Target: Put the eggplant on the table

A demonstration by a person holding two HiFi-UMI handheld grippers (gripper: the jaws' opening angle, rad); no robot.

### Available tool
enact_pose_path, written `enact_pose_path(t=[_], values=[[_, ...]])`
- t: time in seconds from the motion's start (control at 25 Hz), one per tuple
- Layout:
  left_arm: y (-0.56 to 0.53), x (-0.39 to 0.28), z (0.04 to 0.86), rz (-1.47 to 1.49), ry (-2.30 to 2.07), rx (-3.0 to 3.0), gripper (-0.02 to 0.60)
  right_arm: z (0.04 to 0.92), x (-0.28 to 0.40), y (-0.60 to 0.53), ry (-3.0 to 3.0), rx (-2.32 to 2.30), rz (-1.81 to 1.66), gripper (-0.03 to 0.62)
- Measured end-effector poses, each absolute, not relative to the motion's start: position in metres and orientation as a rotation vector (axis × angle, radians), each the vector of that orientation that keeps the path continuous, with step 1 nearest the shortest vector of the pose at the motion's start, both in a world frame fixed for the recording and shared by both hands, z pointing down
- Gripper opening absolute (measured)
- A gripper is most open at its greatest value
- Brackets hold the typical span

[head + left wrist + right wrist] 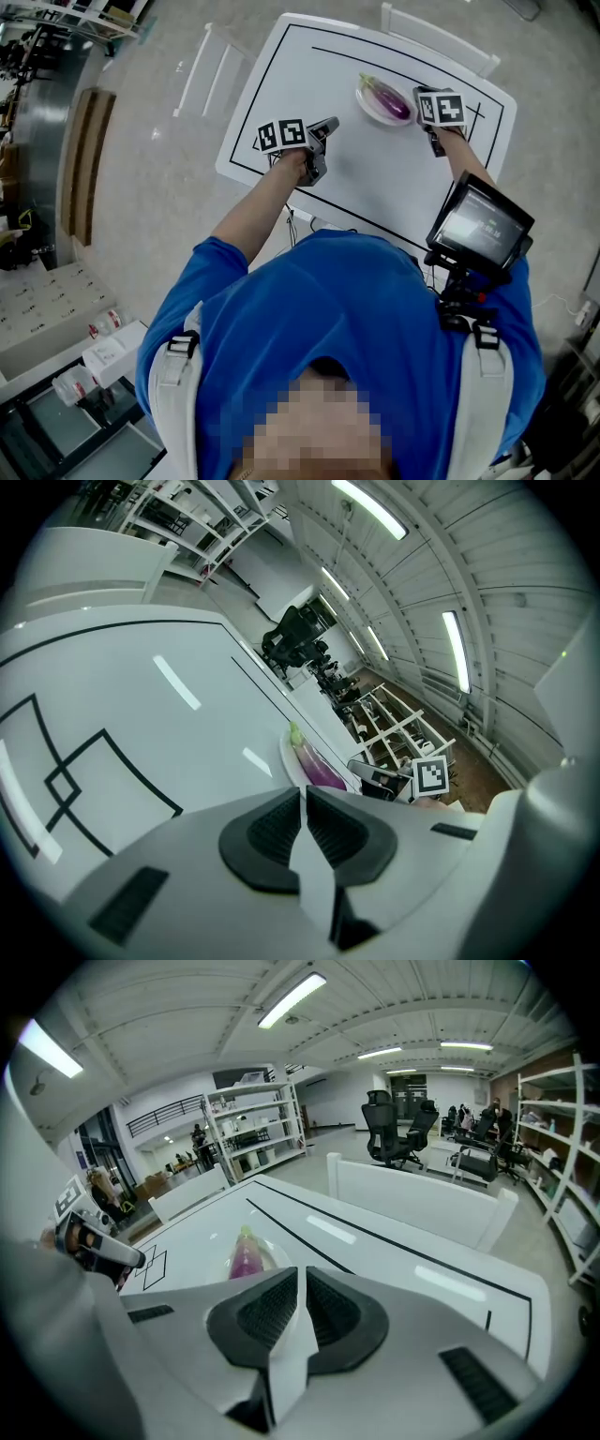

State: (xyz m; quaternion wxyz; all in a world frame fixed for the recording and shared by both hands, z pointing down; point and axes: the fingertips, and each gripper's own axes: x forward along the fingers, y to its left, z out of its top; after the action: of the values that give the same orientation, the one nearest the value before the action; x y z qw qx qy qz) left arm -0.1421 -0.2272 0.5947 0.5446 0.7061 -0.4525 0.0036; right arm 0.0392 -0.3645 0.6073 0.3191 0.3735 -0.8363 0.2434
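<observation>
Head view, nearest first: the person's torso and a chest-mounted screen [480, 228] cover the near right corner of the table [375, 183], so that edge can't be read.

Left gripper [305, 791]: jaws closed, pads together, nothing between them. It's over the near left part of the table, close to that edge.

Right gripper [301, 1271]: jaws also closed and empty. In the head view its marker cube [441, 106] hides the jaw tips, so I can't tell whether they touch the plate [367, 108]. From its own view they sit just short of it.

The eggplant [386, 97] lies on the plate, not on the bare table. It's purple with a green stem. Both gripper views show only its stem half, and the gripper bodies cut off the rest.

Room to move: there's a bare white top between the two grippers and left of the plate, carrying only black lines and small drawn squares [66, 785]. The plate is toward the far right of the table, close to that edge.

Beyond that, a white chair [441, 37] is tight against the far edge and another chair [211, 70] is off the left side. The background shelving and office chairs are too small to make out.
</observation>
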Motion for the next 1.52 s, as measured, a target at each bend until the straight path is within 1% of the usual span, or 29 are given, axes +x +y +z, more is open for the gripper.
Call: enact_pose_path(t=[0.12, 0.16, 0.2, 0.24, 0.4, 0.68, 1.0, 1.24, 1.52], values=[[-0.215, -0.138, 0.581, 0.001, -1.063, 1.695, 0.028, 0.59, 0.049, -0.34, -2.205, 1.028, 0.66, 0.027], [-0.214, -0.137, 0.579, 0.0, -1.062, 1.703, 0.028, 0.587, 0.052, -0.334, -2.207, 1.043, 0.67, 0.015], [-0.215, -0.136, 0.579, 0.0, -1.062, 1.71, 0.026, 0.586, 0.054, -0.33, -2.21, 1.058, 0.683, 0.012], [-0.217, -0.135, 0.58, -0.001, -1.063, 1.717, 0.01, 0.587, 0.057, -0.328, -2.214, 1.072, 0.699, 0.012], [-0.227, -0.131, 0.584, 0.002, -1.056, 1.746, 0.008, 0.592, 0.062, -0.318, -2.23, 1.118, 0.761, 0.003], [-0.203, -0.133, 0.565, -0.007, -1.036, 1.797, 0.008, 0.568, 0.059, -0.262, -2.282, 1.19, 0.871, 0.003], [-0.2, -0.13, 0.568, -0.018, -1.028, 1.825, 0.008, 0.566, 0.063, -0.232, -2.319, 1.262, 1.002, 0.002], [-0.168, -0.136, 0.556, -0.037, -1.016, 1.863, 0.008, 0.555, 0.053, -0.179, -2.333, 1.301, 1.076, 0.002], [-0.172, -0.129, 0.554, -0.032, -0.995, 1.879, 0.008, 0.549, 0.048, -0.168, -2.353, 1.315, 1.119, 0.002]])
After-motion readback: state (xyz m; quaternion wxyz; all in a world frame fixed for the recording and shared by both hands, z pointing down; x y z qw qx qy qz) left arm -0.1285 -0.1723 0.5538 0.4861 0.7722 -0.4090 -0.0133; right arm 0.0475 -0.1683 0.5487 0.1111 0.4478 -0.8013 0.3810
